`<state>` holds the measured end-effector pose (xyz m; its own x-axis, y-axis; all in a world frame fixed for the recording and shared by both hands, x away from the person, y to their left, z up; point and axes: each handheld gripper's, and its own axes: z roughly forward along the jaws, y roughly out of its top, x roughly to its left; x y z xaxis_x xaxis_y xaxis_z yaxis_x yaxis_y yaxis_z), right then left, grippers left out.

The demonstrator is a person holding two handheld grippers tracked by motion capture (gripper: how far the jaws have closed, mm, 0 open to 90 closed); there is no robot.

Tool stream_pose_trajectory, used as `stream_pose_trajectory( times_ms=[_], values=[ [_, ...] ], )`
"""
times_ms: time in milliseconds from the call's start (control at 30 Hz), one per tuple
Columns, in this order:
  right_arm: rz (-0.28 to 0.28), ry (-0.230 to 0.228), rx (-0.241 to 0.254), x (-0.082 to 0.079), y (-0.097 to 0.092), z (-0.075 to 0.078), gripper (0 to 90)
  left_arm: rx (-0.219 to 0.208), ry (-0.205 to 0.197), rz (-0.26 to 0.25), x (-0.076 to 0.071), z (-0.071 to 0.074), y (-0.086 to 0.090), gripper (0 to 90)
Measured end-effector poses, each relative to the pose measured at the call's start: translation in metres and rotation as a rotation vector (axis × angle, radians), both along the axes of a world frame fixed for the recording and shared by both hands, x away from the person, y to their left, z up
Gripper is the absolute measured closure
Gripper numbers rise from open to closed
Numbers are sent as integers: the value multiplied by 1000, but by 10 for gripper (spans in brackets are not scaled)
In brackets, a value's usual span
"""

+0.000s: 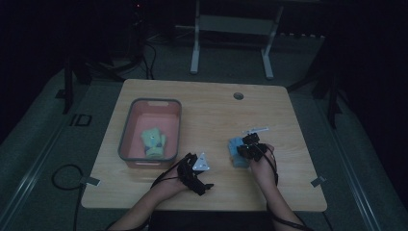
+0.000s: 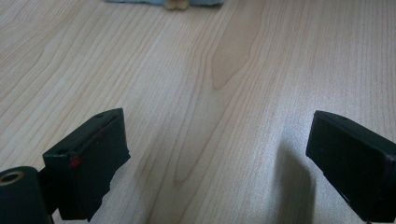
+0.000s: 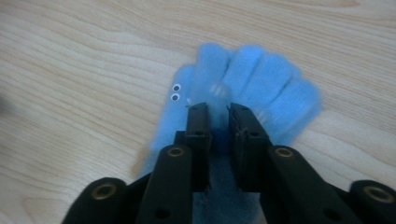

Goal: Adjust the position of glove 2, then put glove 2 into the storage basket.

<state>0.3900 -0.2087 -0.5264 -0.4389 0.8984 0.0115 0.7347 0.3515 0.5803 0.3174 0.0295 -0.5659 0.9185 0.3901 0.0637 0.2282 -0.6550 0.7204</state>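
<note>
A fuzzy blue glove with two googly eyes lies flat on the wooden table, right of centre. My right gripper is low over its cuff end, pointing along the fingers. Its jaws stand a narrow gap apart, with blue fabric showing in the gap and no fold pinched between the pads. My left gripper rests near the table's front edge, open wide over bare wood, with the glove's edge far ahead of it. A green glove lies in the pink bin.
The grey-rimmed pink bin sits on the left half of the table. A round cable hole lies near the far edge. Beyond the table stand a white frame's legs on dim floor, with cables at the left.
</note>
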Motion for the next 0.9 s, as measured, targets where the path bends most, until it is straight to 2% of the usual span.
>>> stream_pose_trajectory(
  times_ms=[167, 267, 333, 400, 500, 567, 700, 800, 900],
  values=[
    [13, 2, 11, 1, -2, 0, 694, 1, 1, -1, 0, 0, 0, 58],
    [35, -10, 25, -1, -5, 6, 607, 8, -2, -2, 1, 1, 1, 58],
    [49, -22, 39, -2, -8, 10, 501, 2, -2, 1, 1, 2, 2, 58],
    [62, -39, 34, -4, -10, 13, 445, 0, -11, 3, 0, 2, 2, 58],
    [73, -48, 81, -7, -15, 18, 336, -22, -26, 15, 0, 5, 3, 58],
    [99, -44, 115, -7, -19, 20, 255, -29, -28, 22, 0, 6, 4, 59],
    [111, -42, 170, -8, -26, 21, 187, -13, -28, 14, 0, 5, 4, 59],
    [128, -44, 163, -8, -31, 21, 160, -21, -25, 2, -1, 6, 2, 59],
    [152, -67, 191, -9, -39, 23, 169, -50, -21, -9, -3, 8, 0, 59]
  ],
)
